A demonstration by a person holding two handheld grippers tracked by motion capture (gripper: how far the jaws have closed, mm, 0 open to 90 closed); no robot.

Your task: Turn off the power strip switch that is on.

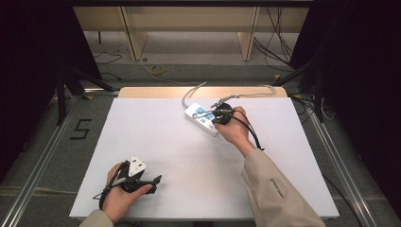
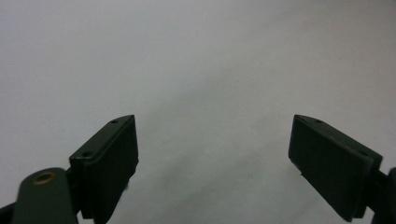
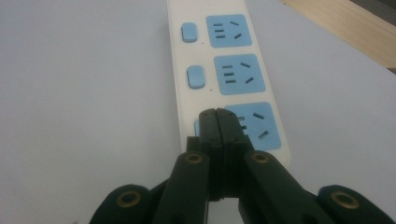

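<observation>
At far centre of white table: right gripper, jaws pressed together, nothing between them, tips down on nearest blue switch of power strip. Pressing apparently under way; two other switches untouched. Left gripper spread wide, empty, idle at near edge.

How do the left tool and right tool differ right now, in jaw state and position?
The left tool has its jaws spread wide apart, with bare white table between them; the right tool has its jaws pressed together. The left tool sits near the table's front left corner, away from any object; the right tool is over the white power strip, its tip at the nearest blue switch. Both are hand-held, with black jaws.
</observation>
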